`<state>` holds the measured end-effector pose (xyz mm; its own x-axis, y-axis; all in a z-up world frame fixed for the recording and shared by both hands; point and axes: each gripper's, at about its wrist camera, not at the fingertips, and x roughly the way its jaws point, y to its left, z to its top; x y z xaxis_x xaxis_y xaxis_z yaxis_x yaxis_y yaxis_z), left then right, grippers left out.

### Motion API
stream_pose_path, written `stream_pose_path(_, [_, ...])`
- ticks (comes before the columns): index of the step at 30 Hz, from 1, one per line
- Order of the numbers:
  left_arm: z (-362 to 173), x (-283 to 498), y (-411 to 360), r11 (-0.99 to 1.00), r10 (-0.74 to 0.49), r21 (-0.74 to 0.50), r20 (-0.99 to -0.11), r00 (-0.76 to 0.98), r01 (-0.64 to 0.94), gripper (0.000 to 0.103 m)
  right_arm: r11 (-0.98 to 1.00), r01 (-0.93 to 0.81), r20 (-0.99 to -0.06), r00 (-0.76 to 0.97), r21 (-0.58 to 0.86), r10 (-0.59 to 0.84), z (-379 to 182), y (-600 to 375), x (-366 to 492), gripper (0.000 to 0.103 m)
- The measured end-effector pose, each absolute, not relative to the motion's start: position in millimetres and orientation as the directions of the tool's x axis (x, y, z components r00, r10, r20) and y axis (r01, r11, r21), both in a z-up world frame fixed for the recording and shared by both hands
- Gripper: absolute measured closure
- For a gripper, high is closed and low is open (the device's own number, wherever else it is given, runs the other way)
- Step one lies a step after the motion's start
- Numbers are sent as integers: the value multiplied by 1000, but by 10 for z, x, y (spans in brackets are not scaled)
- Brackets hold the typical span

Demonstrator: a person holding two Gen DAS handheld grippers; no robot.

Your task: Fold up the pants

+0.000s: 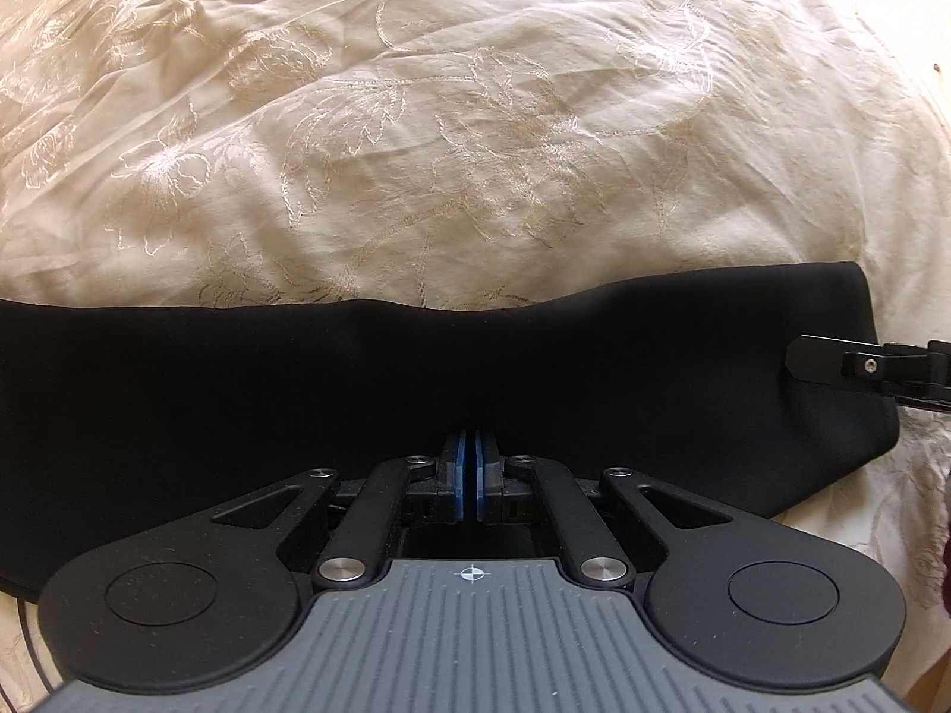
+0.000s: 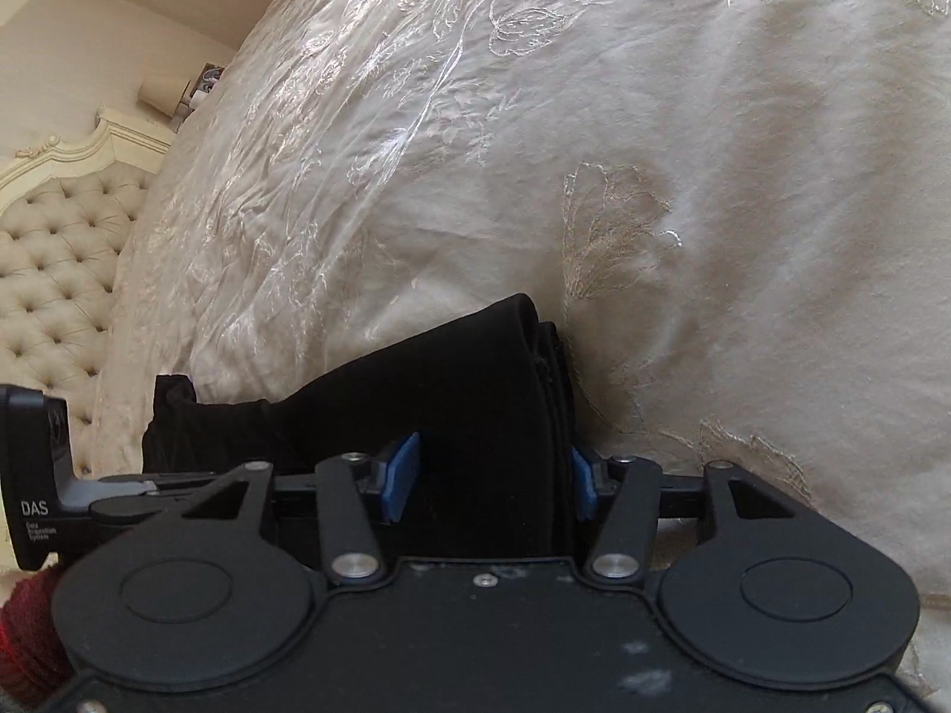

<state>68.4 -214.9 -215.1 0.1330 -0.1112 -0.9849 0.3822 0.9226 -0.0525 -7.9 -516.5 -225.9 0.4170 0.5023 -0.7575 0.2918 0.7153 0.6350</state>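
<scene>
Pants [image 1: 416, 368] on bedspread [image 1: 475, 148] (headboard [image 2: 53, 249] behind), right gripper [image 2: 490, 475] straddling one end

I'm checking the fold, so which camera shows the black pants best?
The left wrist view: the pants stretch as a long band across the bedspread, both edges visible. The right wrist view shows only one bunched, layered end.

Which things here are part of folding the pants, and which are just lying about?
Part of the job:
- black pants, lying in a band on the bedspread
- left gripper, shut at the pants' near edge
- right gripper, open, with the pants' end between its pads
- embroidered bedspread, the work surface

Just there:
- tufted headboard
- small items on a ledge beyond it
</scene>
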Motion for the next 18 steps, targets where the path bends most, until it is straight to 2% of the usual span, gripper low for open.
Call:
stream_pose_path(2, [-2129,692,-2106,922,-120,-62,-984,129,383,100,690,312,-747,418,653,517,-2263,-5207,-83,48])
stream_pose_path(3, [-2120,701,-2085,920,-126,-69,-984,125,386,100,683,316,-743,420,658,522,-2257,-5226,-94,52])
stream_pose_path(5, [-2071,733,-2041,918,-145,-87,-982,123,388,99,696,308,-749,422,649,511,-2216,-5246,-128,73])
stream_pose_path(6, [-2012,753,-2005,917,-157,-95,-979,133,387,99,697,306,-749,421,648,512,-2199,-5246,-142,95])
stream_pose_path(10, [-1884,874,-1892,927,-179,-104,-967,183,360,99,707,294,-742,467,643,481,-1954,-5202,-234,95])
stream_pose_path(14, [-2053,1071,-1883,941,-160,-110,-978,135,321,99,716,269,-727,508,644,462,-1668,-5106,-304,95])
stream_pose_path(18, [-2022,1065,-1928,928,-158,-96,-976,149,359,99,717,257,-718,522,648,461,-1480,-4980,-291,95])
